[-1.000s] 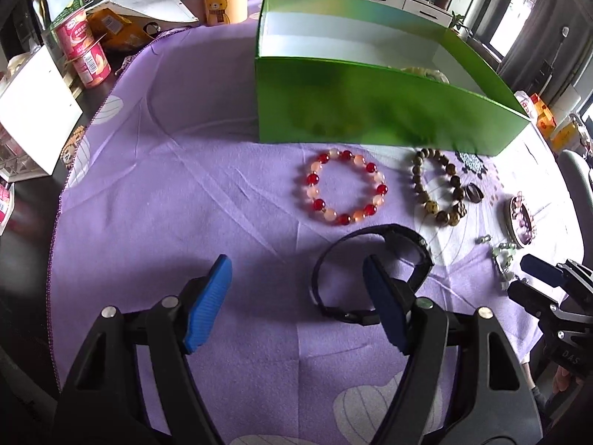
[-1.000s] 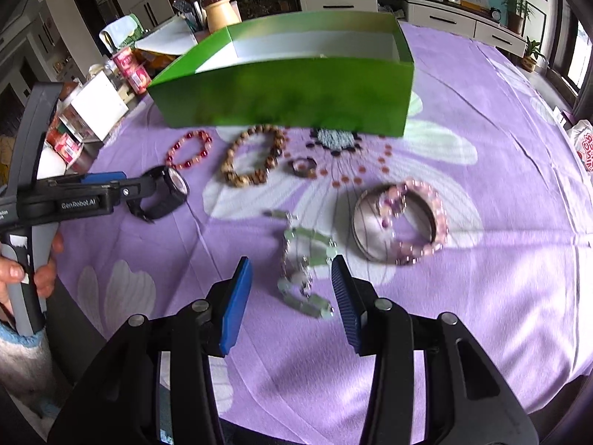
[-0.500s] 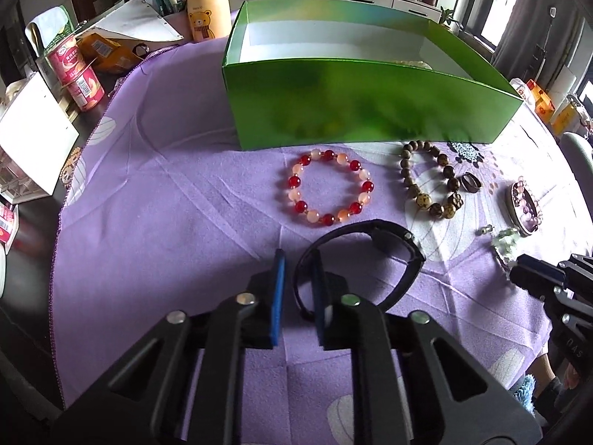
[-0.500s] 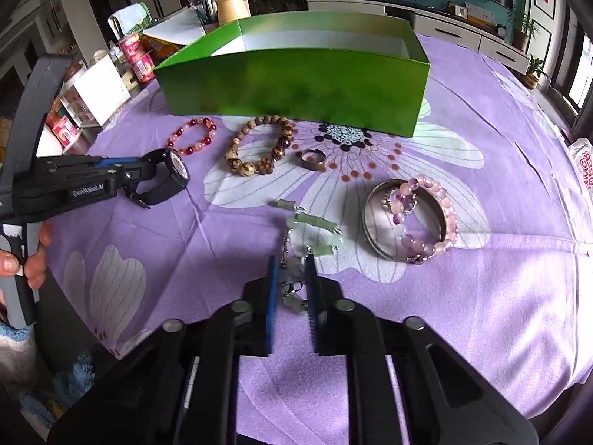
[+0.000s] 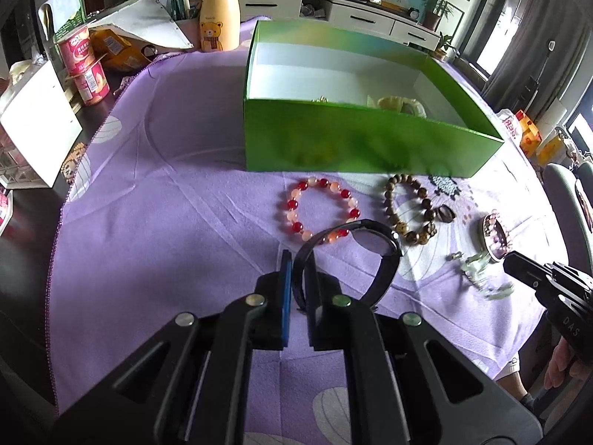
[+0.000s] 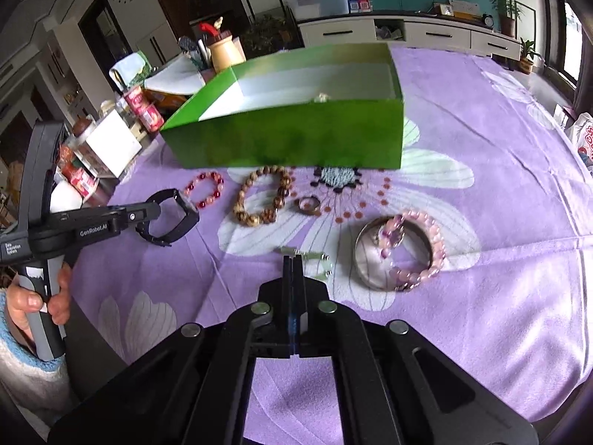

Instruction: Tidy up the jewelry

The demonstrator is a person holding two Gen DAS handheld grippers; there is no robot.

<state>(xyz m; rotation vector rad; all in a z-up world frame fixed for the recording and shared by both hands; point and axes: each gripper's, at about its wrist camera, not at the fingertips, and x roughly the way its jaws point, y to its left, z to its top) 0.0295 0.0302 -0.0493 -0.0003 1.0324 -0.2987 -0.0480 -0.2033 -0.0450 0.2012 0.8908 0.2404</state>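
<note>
Both grippers were wide open a second ago. Now the left gripper [image 5: 297, 289] has clamped on the black watch [image 5: 355, 256] and lifted it off the cloth, near the front of the green box [image 5: 355, 141]. The right gripper [image 6: 292, 278] has pinched the green chain [image 6: 315, 259], farther from the box. Both can go in next.

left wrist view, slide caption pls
Left hand-held gripper clamps black strap watch above purple cloth, near open green box.
</note>
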